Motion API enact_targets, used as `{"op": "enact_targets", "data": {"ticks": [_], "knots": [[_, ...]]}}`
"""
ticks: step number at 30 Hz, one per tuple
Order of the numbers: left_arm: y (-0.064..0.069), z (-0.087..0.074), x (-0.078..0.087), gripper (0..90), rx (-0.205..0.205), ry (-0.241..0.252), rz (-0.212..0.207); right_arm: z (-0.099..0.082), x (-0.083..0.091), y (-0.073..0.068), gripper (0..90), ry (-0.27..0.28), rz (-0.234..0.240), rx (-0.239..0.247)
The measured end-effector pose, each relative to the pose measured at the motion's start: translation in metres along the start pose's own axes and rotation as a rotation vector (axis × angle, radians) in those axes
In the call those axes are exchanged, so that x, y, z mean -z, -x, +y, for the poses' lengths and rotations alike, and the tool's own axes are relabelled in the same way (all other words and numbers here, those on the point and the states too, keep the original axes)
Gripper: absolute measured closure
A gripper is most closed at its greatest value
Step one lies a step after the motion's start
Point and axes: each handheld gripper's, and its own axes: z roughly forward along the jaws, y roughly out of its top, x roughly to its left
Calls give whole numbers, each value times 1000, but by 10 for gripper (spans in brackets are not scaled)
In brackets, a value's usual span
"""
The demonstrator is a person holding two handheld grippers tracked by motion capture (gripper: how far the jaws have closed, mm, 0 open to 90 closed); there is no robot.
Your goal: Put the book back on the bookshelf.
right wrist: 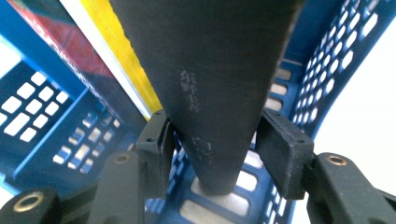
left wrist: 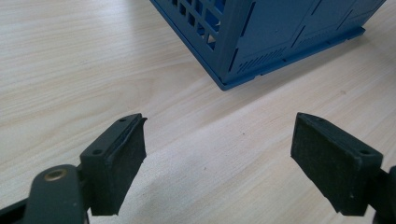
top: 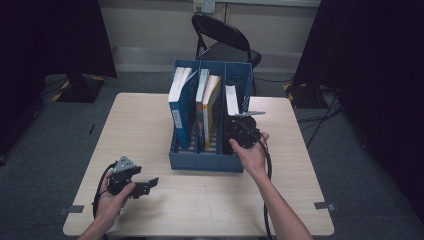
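1 pale wooden table (top: pixel 150 125), perhaps grey-carpeted floor (top: pixel 60 130)

Dark-covered book (right wrist: pixel 210 79), upright, rack's right compartment

Blue slotted file rack (top: pixel 210 161), dark grey book (right wrist: pixel 210 70), yellow-edged book (top: pixel 214 107), pale wood-grain table (top: pixel 150 125), black jaws

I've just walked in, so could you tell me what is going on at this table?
A person is filing books into a blue three-slot file rack on the table. The right claw grips a dark-covered book by its spine, inside the rack's right-hand slot. The left and middle slots already hold books. The left claw waits open, low over the bare tabletop beside the rack, holding nothing.
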Motion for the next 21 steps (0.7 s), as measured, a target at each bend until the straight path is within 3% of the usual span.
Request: {"op": "enact_targets", "data": {"ticks": [9,15,21], "knots": [[-2,0,0,177,2,3,-1,10,-13,2,473,25,0,-20],[-2,0,0,176,6,2,3,14,-19,13,461,43,41,-2],[-1,0,0,176,11,6,3,17,-22,14,461,35,47,11]]}}
